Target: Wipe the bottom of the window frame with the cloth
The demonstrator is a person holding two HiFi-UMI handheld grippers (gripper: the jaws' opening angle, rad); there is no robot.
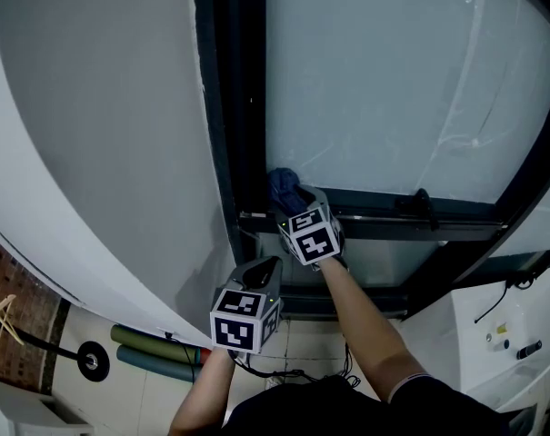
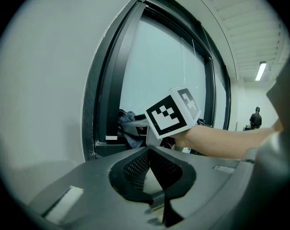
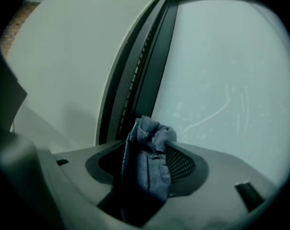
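My right gripper (image 1: 297,209) is at the window frame's (image 1: 384,212) bottom left corner, cloth (image 1: 283,187) between its jaws. My left gripper (image 1: 264,271) is behind it, beside the wall (image 1: 102,143).

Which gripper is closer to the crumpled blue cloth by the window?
Right. The crumpled blue cloth sits between the jaws of the right gripper, at the black window frame; the left gripper sits farther back, not touching it.

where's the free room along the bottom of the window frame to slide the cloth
Free: the bottom rail from right of the cloth to the small dark fitting, and beyond it to the right post. Crowded: the left corner, where cloth and right gripper sit by the upright.
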